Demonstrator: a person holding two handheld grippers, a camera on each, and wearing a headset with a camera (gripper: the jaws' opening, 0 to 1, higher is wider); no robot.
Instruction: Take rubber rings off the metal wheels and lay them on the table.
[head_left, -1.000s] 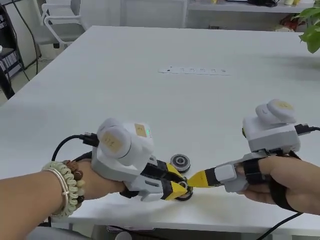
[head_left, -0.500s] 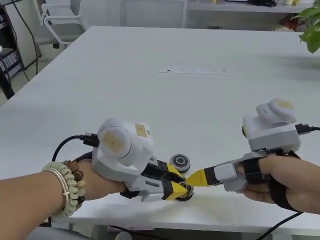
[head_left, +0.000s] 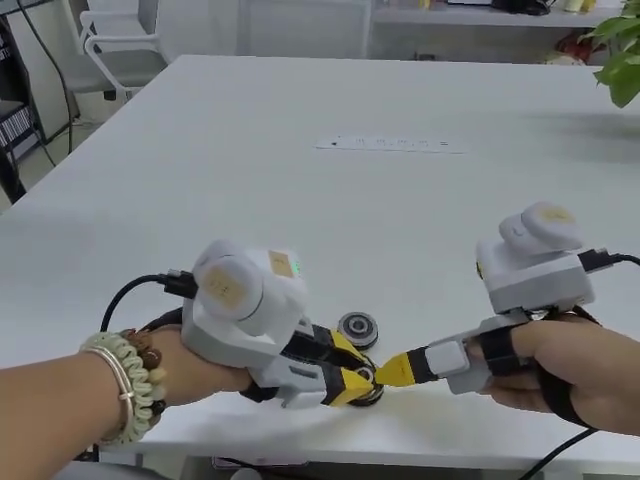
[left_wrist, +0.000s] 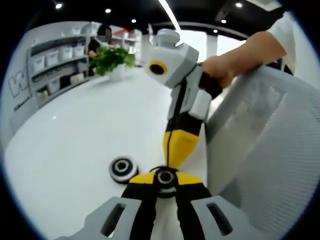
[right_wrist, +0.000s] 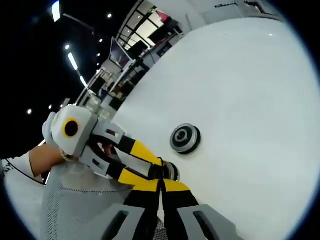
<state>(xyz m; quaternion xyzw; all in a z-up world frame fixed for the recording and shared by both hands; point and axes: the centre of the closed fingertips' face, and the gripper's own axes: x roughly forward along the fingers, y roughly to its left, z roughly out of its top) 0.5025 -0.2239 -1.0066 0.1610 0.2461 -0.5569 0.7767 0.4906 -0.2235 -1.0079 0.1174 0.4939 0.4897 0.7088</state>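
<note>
Held wheel (head_left: 369, 388): small metal wheel, bearing-like, at the near edge of the counter (head_left: 300, 210); clamped in the left tongs (head_left: 358, 382); in the left gripper view the two yellow tips sit either side of it, closed onto its rim. Right tongs (head_left: 388, 373) come in from the right, jaws pressed together to a thin slit, tips touching the wheel's edge; whether they pinch any rubber we cannot tell. Second wheel (head_left: 358, 328) lies flat on the counter just beyond, free, with its dark rubber ring (left_wrist: 113, 170) seated round it; so work is left.

Handling, our judgement: the wheel is stiff, dense for its size, its smooth metal likely to slip; the ring is soft, stretchy, light, snug on the rim; best taken at the outer edge, one tip worked under the band and peeled sideways while the other tongs brace the metal across the hub; pull too hard and the wheel may twist out of the clamp or roll off the counter's edge, which is close.

Counter: white, smooth, matt, broad; a socket strip (head_left: 390, 143) set in it, well apart toward the middle; bare surface near the wheels for laying rings.

Room: white chair (head_left: 120, 40) beyond the far left corner; plant leaves (head_left: 622, 60) at far right; shelving along the wall; bead bracelets (head_left: 130, 385) on the left wrist; black cable (head_left: 125, 292) trailing from the left gripper.
</note>
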